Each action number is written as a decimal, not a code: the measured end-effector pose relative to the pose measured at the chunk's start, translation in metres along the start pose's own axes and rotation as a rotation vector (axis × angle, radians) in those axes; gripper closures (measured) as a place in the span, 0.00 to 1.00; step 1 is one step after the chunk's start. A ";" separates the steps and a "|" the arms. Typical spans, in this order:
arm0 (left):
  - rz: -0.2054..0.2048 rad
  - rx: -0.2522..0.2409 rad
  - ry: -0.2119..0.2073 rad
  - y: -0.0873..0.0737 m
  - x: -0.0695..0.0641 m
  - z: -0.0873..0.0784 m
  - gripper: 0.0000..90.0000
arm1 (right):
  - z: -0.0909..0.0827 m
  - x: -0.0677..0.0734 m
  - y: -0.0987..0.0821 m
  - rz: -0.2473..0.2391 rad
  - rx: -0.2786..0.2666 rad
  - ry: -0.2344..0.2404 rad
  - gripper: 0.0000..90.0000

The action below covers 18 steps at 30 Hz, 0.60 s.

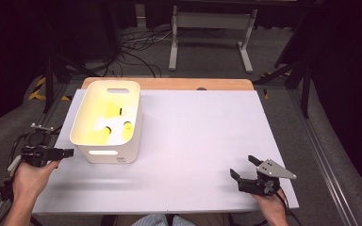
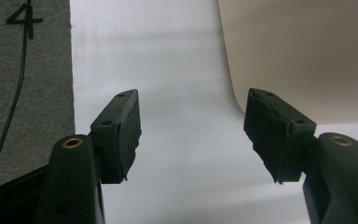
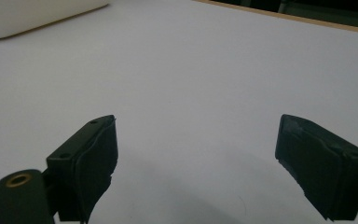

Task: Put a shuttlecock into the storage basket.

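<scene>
High view: left gripper released just beside bin, right gripper released well apart; approach bin wall squarely, jaws straddling rim before clenching.

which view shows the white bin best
The high view: the white bin shows whole, its handle slots and the yellow items inside. The left gripper view catches just a bare side wall; the right gripper view catches a low corner.

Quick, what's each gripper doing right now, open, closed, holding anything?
Left gripper: open, nothing between the jaws, beside the white bin.
Right gripper: open, empty, over the bare table.
</scene>
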State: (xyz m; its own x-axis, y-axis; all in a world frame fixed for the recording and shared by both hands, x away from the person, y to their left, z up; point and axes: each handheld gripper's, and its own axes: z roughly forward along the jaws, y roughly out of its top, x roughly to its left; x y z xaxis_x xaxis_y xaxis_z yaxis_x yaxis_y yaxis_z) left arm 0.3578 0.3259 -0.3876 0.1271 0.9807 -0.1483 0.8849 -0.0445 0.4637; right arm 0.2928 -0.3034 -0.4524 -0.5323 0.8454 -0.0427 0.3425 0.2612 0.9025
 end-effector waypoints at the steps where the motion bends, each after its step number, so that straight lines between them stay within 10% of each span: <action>1: -0.002 -0.001 0.001 -0.001 -0.001 0.000 0.41 | 0.000 0.000 0.000 0.000 0.000 0.000 0.15; 18: 0.003 -0.001 -0.029 -0.014 -0.009 0.007 0.41 | -0.001 0.000 0.000 0.000 -0.003 -0.001 0.15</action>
State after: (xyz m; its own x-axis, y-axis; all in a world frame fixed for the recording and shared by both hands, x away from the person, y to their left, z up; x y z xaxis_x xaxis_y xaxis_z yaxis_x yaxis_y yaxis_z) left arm 0.3473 0.3160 -0.3992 0.1428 0.9746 -0.1725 0.8840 -0.0473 0.4650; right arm 0.2922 -0.3038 -0.4521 -0.5316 0.8459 -0.0427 0.3402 0.2595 0.9038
